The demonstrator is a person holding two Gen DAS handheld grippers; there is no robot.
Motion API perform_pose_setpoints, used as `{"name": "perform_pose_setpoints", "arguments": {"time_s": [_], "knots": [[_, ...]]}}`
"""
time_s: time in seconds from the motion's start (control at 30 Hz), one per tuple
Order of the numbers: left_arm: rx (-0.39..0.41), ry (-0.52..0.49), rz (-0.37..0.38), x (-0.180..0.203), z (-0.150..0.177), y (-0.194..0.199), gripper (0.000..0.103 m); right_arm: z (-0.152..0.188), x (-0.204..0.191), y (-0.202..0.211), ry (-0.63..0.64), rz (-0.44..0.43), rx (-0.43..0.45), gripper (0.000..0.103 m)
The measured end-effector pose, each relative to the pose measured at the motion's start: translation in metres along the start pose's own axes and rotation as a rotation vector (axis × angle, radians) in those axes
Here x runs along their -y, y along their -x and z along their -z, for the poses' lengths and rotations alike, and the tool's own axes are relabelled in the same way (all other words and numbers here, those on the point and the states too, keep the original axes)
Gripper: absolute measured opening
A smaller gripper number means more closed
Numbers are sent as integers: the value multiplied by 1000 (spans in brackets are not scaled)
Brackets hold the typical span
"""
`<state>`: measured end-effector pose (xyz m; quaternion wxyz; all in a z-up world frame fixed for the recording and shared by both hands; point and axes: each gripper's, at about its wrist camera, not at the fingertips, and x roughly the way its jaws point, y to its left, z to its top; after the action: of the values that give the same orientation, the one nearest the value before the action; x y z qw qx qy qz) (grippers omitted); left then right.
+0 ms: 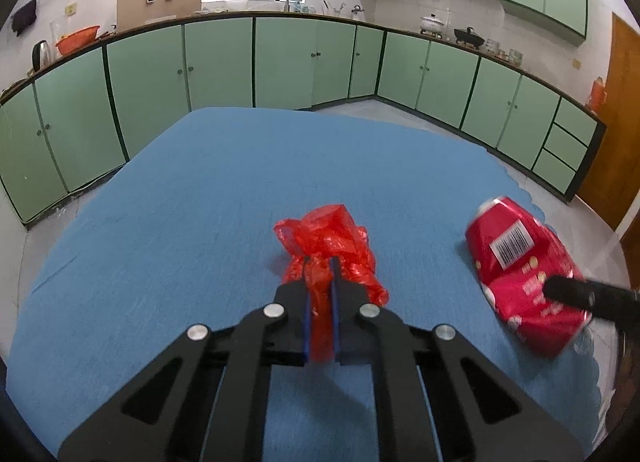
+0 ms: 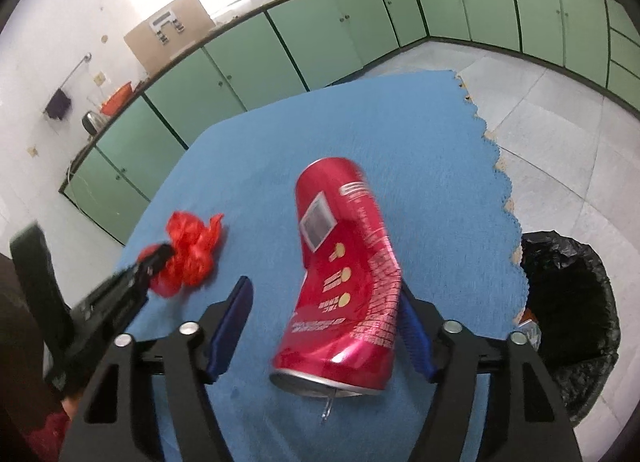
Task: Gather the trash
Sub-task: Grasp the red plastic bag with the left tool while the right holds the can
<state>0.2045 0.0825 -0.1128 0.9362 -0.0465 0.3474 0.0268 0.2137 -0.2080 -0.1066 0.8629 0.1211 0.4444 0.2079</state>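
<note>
Left claw (image 1: 320,266) pinches red bag (image 1: 328,238); right claw (image 2: 326,310) (open) straddles can (image 2: 344,262).

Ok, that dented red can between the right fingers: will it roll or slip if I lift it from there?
Probably light: the red can looks opened, its tab hanging loose. The dent should keep it from rolling far on the blue cloth. Its glossy skin may slip, and only one pad of the right gripper seems to touch it, so close before lifting.

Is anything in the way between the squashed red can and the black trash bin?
Nothing visible blocks it. The dented red metal can sits between the right gripper jaws, and only bare blue mat lies between it and the black-bagged trash bin past the mat's edge.
</note>
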Motion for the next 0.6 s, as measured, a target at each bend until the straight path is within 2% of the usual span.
{"name": "perform_pose_setpoints", "arguments": {"time_s": [0.07, 0.1, 0.13, 0.17, 0.2, 0.23, 0.4, 0.47, 0.6], "knots": [[-7, -9, -5, 0, -1, -1, 14, -4, 8, -3, -2, 11, -11, 54], [-11, -9, -1, 1, -2, -2, 21, -6, 12, -4, -10, 14, -18, 51], [-12, -8, -3, 1, -3, -3, 41, -7, 15, -7, -24, 5, -27, 46], [-7, -7, -5, 2, -5, -3, 50, -7, 16, -8, -31, -3, -34, 34], [-3, -10, -9, 3, -6, -3, 59, -6, 17, -10, -36, -3, -42, 29], [0, -18, -15, 5, -7, -3, 59, -5, 18, -11, -36, 7, -51, 21], [-44, -20, -11, 8, -5, -17, 58, 3, 17, -11, -50, -10, -43, 21], [-63, -11, -10, 8, -4, -21, 42, 4, 18, -10, -58, -13, -41, 21], [-48, 7, 0, 7, -4, -19, 32, 3, 12, -4, -35, -25, -24, 13]]}}
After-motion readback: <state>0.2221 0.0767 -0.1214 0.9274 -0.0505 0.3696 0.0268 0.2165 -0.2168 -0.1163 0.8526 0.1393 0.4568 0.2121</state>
